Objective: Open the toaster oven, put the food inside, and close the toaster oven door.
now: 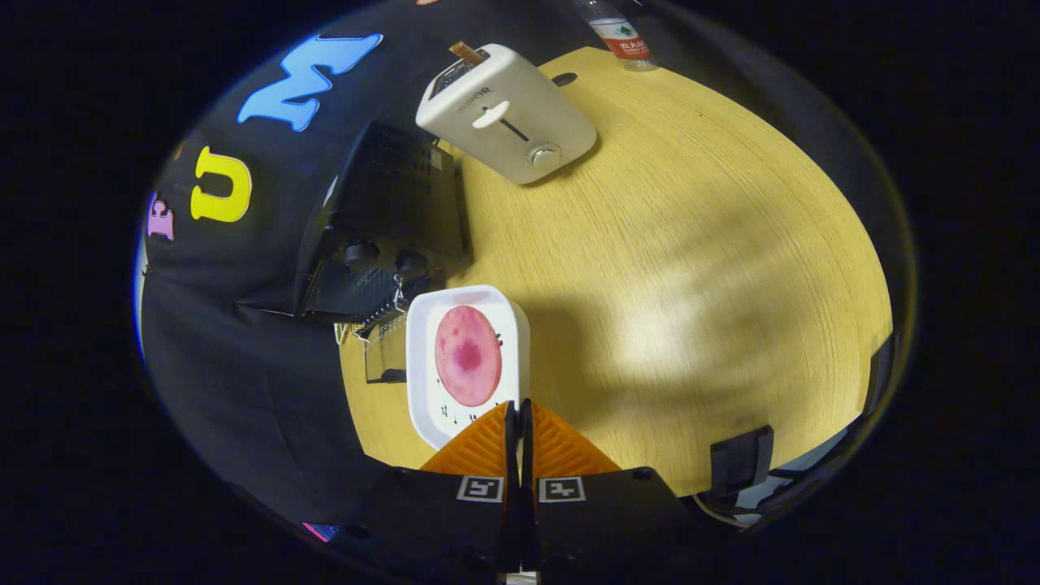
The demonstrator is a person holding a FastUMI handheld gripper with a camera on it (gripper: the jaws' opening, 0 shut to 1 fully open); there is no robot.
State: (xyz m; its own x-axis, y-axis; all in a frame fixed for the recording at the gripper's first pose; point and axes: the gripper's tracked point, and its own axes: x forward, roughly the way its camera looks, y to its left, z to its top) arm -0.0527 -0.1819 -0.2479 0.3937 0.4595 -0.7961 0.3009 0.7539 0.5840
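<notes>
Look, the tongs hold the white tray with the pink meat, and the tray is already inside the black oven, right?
Not quite. The gripper view shows the tongs holding the white tray with the pink meat, but the tray is outside the black oven, above the table.

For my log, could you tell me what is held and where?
The hand-held gripper is shut on the near rim of the tray carrying the ham.

Wooden worktop point(691, 268) with what we see resting on it.

Just ahead of the jaws we find a white tray point(422, 382) bearing a round pink slice; beyond it, leftward, a black toaster oven point(390, 219). Farther off stand a white pop-up toaster point(508, 114) and, at the far edge, a plastic bottle point(621, 36).
</notes>
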